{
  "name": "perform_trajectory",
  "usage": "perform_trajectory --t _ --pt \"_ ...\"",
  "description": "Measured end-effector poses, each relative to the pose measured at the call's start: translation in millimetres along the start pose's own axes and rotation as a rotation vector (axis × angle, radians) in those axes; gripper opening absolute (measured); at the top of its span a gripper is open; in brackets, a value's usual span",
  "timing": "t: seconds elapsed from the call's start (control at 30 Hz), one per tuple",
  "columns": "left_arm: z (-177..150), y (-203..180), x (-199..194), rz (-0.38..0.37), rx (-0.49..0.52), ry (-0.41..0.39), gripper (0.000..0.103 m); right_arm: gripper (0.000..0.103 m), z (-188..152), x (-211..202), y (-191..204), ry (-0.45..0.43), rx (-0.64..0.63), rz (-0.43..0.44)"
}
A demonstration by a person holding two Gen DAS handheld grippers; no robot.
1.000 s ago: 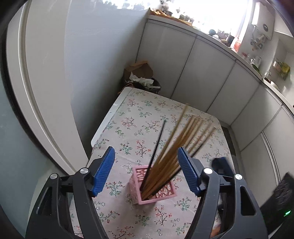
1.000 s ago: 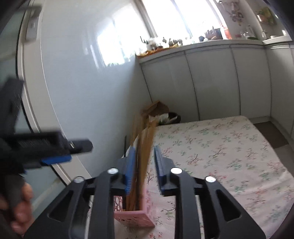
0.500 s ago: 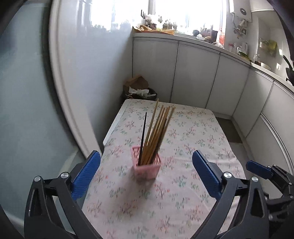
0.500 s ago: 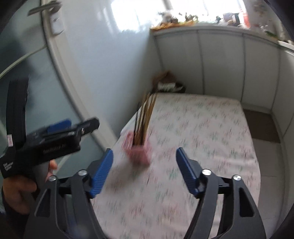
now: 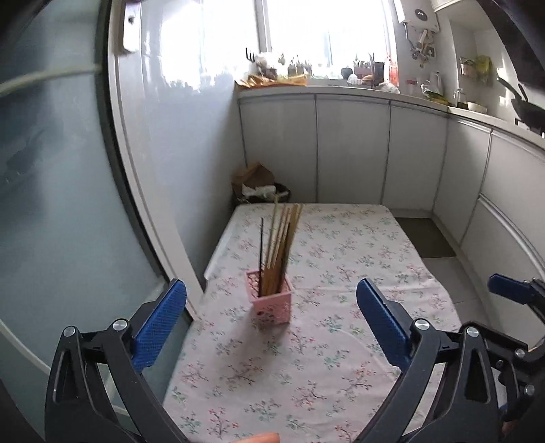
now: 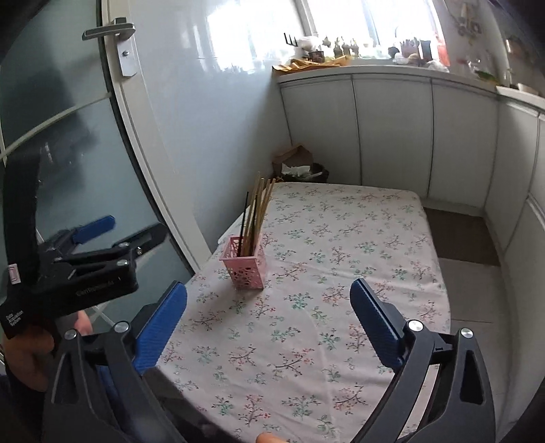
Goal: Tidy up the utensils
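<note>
A pink lattice holder [image 5: 271, 304] [image 6: 244, 263] stands upright near the left edge of the floral tablecloth [image 5: 340, 340] [image 6: 340, 255]. Several wooden chopsticks [image 5: 284, 238] [image 6: 258, 208] and one black chopstick [image 5: 261, 243] [image 6: 243, 219] lean inside it. My left gripper [image 5: 270, 322] hangs well back from the holder, open, nothing between its blue pads. My right gripper [image 6: 269, 315] is also back from the holder with nothing between its pads, its jaws still opening. The left gripper [image 6: 92, 238] shows at the left of the right wrist view, held by a hand.
A glass door [image 6: 68, 163] with a metal handle [image 6: 109, 30] runs along the table's left side. White cabinets [image 5: 351, 146] stand behind the table. A bin with cardboard and paper [image 5: 259, 184] [image 6: 299, 167] sits at the far corner. A dark floor mat [image 6: 460, 235] lies to the right.
Both grippers let go, opened wide and pulled back and up from the holder. The right gripper was closed around the chopstick bundle a second ago; the chopsticks now stand free in the holder.
</note>
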State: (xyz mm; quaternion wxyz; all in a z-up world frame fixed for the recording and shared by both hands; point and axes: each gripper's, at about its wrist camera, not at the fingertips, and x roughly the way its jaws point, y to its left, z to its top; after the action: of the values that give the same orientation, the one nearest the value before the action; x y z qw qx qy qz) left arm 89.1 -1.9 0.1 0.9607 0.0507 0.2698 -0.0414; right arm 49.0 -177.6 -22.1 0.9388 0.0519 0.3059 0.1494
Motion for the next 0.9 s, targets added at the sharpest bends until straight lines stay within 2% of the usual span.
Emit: perform_trajectory --t 0.2,0.9 --pt "-1.9 -5.1 -2.2 -0.029 -0.004 -0.006 0.096 0.096 -0.2 3.3 1.9 0.013 0.002 -0.011" --pt "-4.4 -5.7 -3.5 -0.051 -0.02 0.003 0.096 0.096 1.9 5.2 5.1 0.002 0.025 -0.102"
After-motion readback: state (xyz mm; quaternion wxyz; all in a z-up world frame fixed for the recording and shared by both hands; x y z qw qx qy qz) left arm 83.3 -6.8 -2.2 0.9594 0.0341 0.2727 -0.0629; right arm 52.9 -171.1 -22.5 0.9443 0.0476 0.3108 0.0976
